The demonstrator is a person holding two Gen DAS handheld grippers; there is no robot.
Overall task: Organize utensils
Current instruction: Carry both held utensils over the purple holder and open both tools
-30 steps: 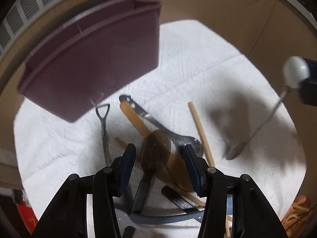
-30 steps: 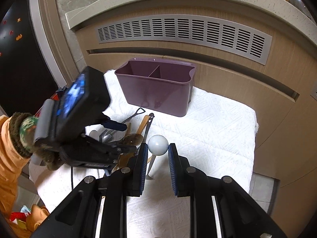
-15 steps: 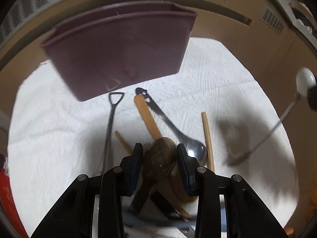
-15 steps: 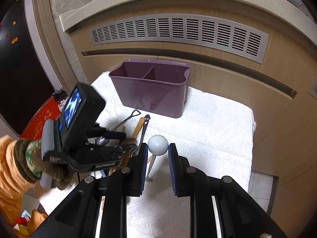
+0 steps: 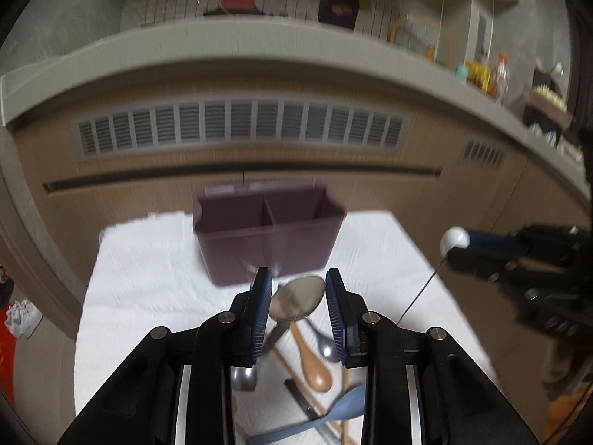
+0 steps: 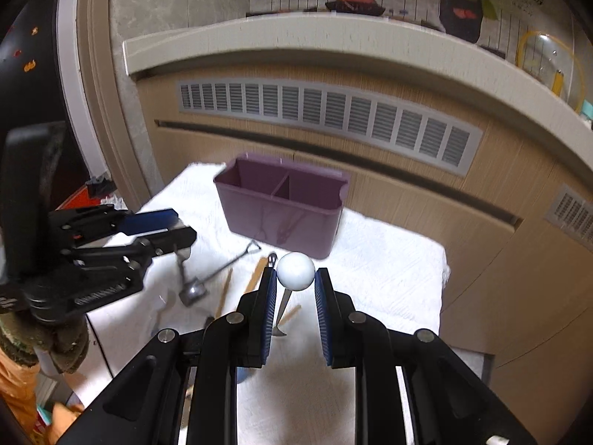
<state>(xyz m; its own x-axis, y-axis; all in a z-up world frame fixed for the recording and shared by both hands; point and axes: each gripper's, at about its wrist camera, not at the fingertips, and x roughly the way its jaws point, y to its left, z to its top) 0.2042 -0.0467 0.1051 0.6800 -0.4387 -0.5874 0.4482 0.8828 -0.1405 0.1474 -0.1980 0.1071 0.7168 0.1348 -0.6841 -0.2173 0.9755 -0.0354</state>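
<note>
My left gripper (image 5: 296, 296) has its jaws closing on the bowl of a metal spoon (image 5: 294, 298), lifted off the white towel (image 5: 148, 278); in the right wrist view the spoon (image 6: 183, 267) hangs down from that gripper (image 6: 183, 231). My right gripper (image 6: 295, 278) is shut on a white ball-topped utensil (image 6: 295, 270), whose thin stem dangles below. The left wrist view shows it at the right (image 5: 457, 239). The purple two-compartment organizer (image 6: 281, 218) stands upright at the back of the towel (image 5: 267, 244), beyond both grippers.
On the towel (image 6: 389, 270) lie a wooden spoon (image 5: 313, 359), a blue spoon (image 5: 344, 404), a metal spoon (image 5: 326, 346), a shovel-handled utensil (image 6: 229, 263) and chopsticks (image 6: 224, 291). A wooden cabinet front with a vent grille (image 6: 326, 111) rises behind.
The left gripper narrowed onto the spoon and rose with it, tilting up so the organizer's open top now shows. The right gripper rose slightly, still holding the ball-topped utensil.
</note>
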